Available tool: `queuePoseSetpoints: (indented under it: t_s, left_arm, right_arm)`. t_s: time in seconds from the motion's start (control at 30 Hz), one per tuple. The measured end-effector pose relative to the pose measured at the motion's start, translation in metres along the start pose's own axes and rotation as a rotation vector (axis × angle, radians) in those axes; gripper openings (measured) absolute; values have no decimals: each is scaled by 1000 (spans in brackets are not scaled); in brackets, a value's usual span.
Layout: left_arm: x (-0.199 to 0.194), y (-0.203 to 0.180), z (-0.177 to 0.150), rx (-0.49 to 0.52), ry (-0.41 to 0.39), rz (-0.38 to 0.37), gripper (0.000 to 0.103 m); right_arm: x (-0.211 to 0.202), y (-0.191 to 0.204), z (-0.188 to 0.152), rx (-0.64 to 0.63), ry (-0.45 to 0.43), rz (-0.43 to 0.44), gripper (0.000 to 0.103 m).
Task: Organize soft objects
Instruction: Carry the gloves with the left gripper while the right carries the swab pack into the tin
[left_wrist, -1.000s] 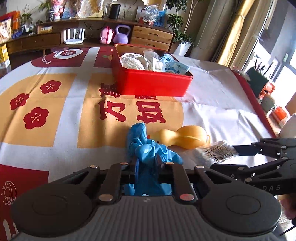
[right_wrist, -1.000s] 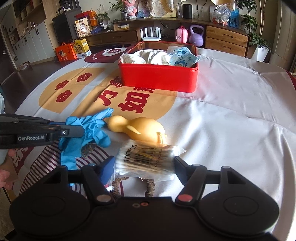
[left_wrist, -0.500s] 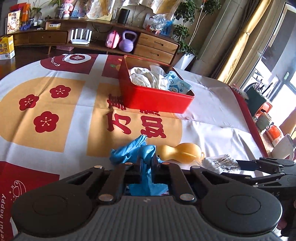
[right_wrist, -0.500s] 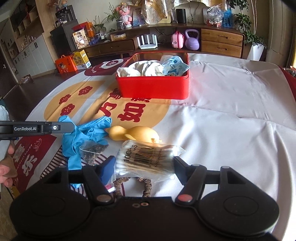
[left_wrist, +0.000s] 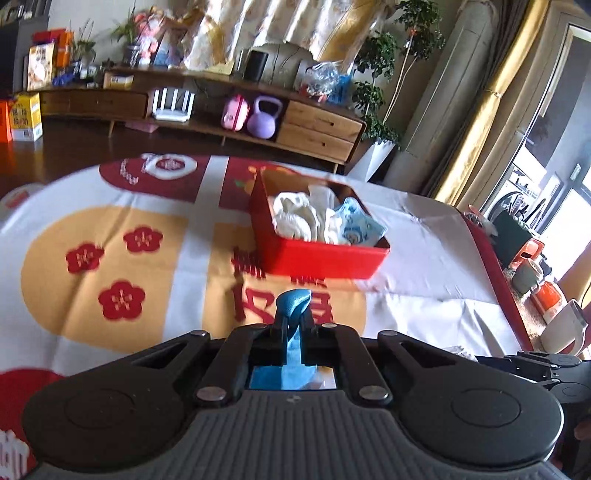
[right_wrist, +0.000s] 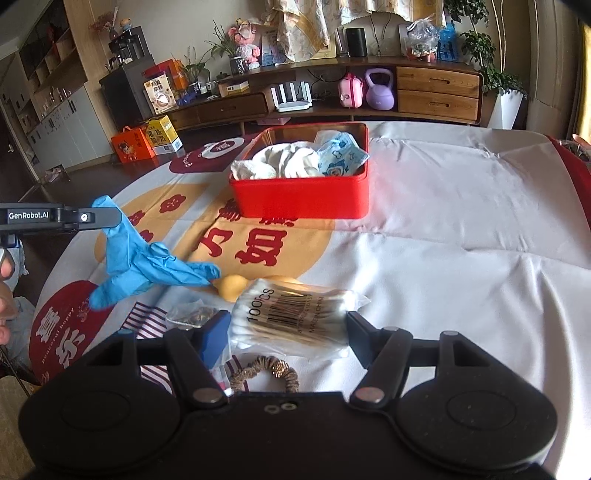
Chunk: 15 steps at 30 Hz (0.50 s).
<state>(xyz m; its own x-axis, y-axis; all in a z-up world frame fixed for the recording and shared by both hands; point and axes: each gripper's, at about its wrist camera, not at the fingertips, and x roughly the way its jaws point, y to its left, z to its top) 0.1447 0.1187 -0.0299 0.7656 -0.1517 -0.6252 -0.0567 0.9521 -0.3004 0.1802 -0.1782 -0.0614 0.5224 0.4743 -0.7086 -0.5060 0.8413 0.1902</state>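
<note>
A table (right_wrist: 461, 229) covered with a white cloth printed with red and gold Chinese characters and plum-blossom shapes fills both views.

The left gripper (left_wrist: 293, 325) has its two fingers closed narrowly on a blue glove (right_wrist: 147, 258). In the right wrist view the glove hangs from those fingers above the near left part of the table, its limp fingers trailing right toward a yellow gourd-shaped toy (right_wrist: 232, 286). White lettering on the side of the left gripper reads "GenRobot.AI".

The right gripper (right_wrist: 288, 332) is spread wide, its fingers on either side of a clear bag of cotton swabs (right_wrist: 291, 317) lying on the table. Whether the fingers touch the bag cannot be told. The bag's label shows a barcode, "100PCS" and "MADE IN CHINA". Just near of the bag lies a brown hair scrunchie (right_wrist: 264, 374), and to its left a small clear packet (right_wrist: 190, 314) with dark contents.

Farther away, near the middle of the table, stands a red box (right_wrist: 303, 199). It holds white cloth (right_wrist: 280, 164) and a blue and white printed pouch (right_wrist: 341, 157).

Beyond the table, a long wooden sideboard (right_wrist: 436, 94) carries a purple kettlebell (right_wrist: 379, 94), a pink case (right_wrist: 349, 95) and a white router (right_wrist: 293, 98).
</note>
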Motion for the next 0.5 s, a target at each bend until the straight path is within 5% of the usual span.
queuePoseSetpoints:
  t_s: [0.5]
  left_arm:
    - [-5, -30, 64, 70, -58, 12, 6]
  right_arm:
    - [-21, -6, 60, -59, -68, -34, 67]
